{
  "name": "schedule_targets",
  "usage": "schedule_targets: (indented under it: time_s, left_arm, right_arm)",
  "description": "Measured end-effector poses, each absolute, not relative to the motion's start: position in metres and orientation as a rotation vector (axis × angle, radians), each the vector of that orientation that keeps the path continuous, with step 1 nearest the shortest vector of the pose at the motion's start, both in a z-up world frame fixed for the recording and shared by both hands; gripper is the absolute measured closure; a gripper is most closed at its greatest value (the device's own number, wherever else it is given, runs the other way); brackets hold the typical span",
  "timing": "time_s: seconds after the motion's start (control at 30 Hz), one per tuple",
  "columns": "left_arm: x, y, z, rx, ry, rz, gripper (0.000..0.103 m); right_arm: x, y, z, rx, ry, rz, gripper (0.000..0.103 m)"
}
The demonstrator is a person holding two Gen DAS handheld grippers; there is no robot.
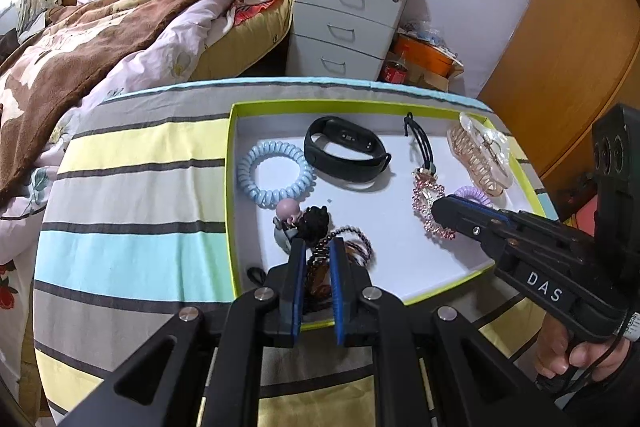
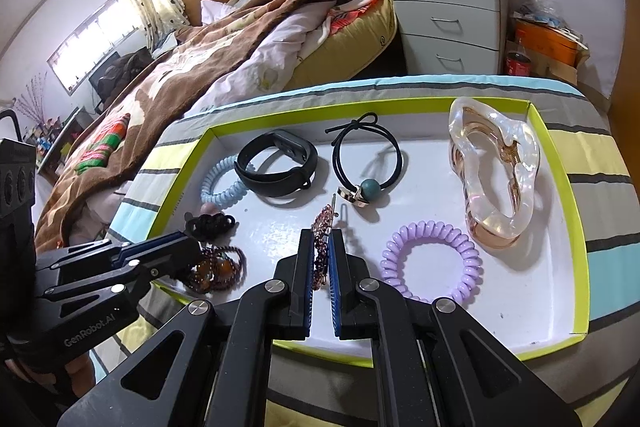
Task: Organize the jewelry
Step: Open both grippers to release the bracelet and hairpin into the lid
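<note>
Desk: I see a striped cloth (image 1: 132,195) covering it, with the bed (image 1: 100,39) behind and a drawer cabinet (image 1: 344,23) beside the bed.
Tray: a shallow white box with a lime rim (image 2: 576,223) sits on the cloth; all the jewelry lies inside it.
Hair claw: the clear pink hair claw (image 2: 496,179) rests in the tray's far right part.
Wristband: the black wristband (image 2: 276,163) lies near the far edge, touching the blue coil hair tie (image 1: 276,171).
Purple coil hair tie: the purple coil hair tie (image 2: 432,259) sits just beside my right fingers.
Black hair tie: a black hair tie (image 2: 368,159) with a teal bead lies between wristband and claw.
Left hand-held gripper: my left hand-held gripper (image 1: 318,255) is narrow, pinching a dark beaded bracelet (image 2: 216,267) at the tray's near left corner.
Right hand-held gripper: my right hand-held gripper (image 2: 320,243) is nearly closed, holding a pink rhinestone hair clip (image 2: 322,227) mid-tray.
</note>
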State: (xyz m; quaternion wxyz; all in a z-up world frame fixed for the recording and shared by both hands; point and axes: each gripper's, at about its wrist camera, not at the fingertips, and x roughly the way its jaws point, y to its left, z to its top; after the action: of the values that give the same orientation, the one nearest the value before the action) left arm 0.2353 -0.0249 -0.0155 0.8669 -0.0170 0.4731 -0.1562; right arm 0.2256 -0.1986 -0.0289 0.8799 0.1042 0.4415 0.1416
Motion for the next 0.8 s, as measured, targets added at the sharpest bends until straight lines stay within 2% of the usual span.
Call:
schedule_targets:
  time_s: [0.5, 0.8]
  left_arm:
    - [0.233, -0.0246, -0.0179, -0.029, 1.007, -0.321, 0.089]
    - [0.2291, -0.0258, -0.0167, -0.028, 1.004, -0.309, 0.074]
  right_arm:
    - [0.2245, -0.199, -0.0295, 0.2, 0.911, 0.29, 0.095]
    - [0.2211, -0.1968, -0.0248, 0.19, 0.902, 0.281, 0.094]
